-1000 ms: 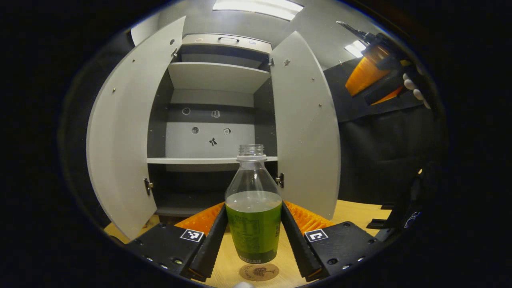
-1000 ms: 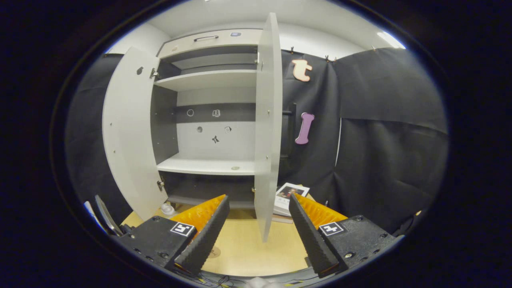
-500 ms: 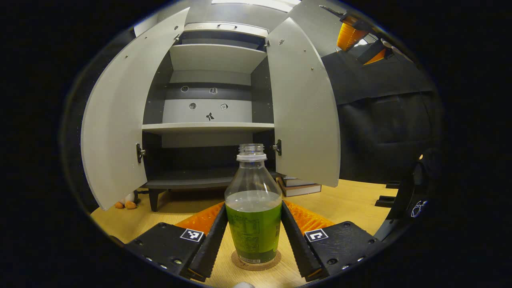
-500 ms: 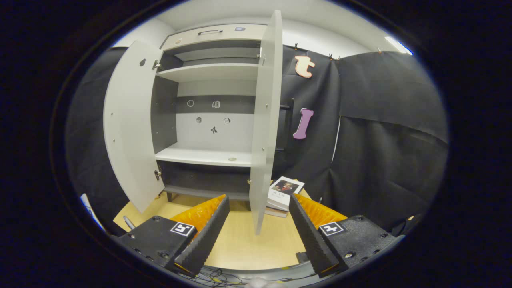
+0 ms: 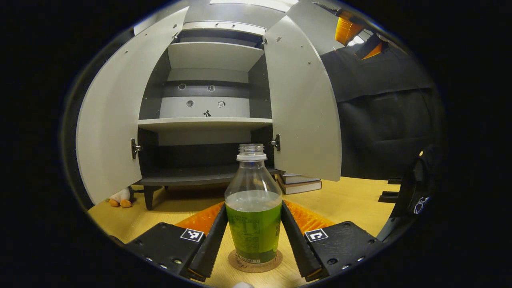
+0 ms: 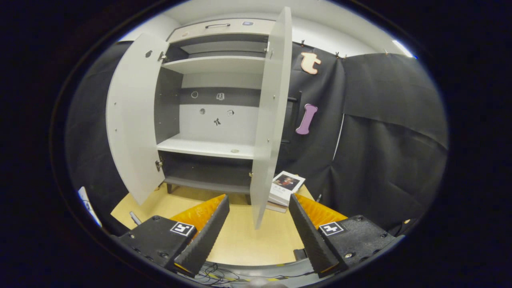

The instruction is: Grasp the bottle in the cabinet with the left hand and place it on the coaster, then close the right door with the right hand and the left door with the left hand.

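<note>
Bottle (image 5: pixel 253 208), uncapped, part-filled with green liquid, stands upright on the round cork coaster (image 5: pixel 255 262) on the wooden table (image 5: pixel 352 202). Left gripper (image 5: pixel 254 236): both fingers press the bottle's sides. Cabinet (image 5: pixel 208 104) stands behind, left door (image 5: pixel 108 120) and right door (image 5: pixel 304 108) both swung open, shelves bare. Books (image 5: pixel 300 184) lie stacked beside the right door. Right gripper (image 6: pixel 256 236) hangs above the table with fingers spread wide, nothing between them, facing the right door's (image 6: pixel 270 120) edge.
</note>
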A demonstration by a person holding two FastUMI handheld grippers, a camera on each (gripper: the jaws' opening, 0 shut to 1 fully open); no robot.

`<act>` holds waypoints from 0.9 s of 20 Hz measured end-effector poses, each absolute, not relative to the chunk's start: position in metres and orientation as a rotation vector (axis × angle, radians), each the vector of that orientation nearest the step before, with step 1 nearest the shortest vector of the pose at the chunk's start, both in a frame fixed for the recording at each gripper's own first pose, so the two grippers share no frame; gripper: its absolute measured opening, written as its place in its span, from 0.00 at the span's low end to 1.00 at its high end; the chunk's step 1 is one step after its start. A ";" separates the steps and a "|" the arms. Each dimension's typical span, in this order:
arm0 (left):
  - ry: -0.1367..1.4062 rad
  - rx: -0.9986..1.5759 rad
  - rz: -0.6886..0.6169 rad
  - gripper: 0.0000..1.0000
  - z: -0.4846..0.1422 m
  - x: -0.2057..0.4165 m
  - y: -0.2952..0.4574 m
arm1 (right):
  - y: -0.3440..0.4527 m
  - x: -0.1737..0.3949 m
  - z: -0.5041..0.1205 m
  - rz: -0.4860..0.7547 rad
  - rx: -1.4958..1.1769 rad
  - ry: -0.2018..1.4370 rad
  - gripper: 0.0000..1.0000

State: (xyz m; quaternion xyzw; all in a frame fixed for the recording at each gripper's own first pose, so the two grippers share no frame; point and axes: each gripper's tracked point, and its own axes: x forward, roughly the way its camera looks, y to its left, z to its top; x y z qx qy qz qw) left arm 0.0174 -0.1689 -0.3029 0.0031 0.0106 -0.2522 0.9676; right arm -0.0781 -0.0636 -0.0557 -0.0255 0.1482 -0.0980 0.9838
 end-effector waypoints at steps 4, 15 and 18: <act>0.040 0.008 -0.510 0.77 -0.310 0.014 -0.166 | -0.061 -0.079 -0.058 -0.187 -0.058 0.310 0.99; -0.003 -0.020 -0.453 0.96 -0.232 0.011 -0.147 | -0.068 -0.076 -0.062 -0.194 -0.025 0.298 0.99; 0.034 -0.068 -0.419 0.96 -0.201 0.004 -0.136 | -0.068 -0.072 -0.056 -0.193 -0.020 0.269 0.99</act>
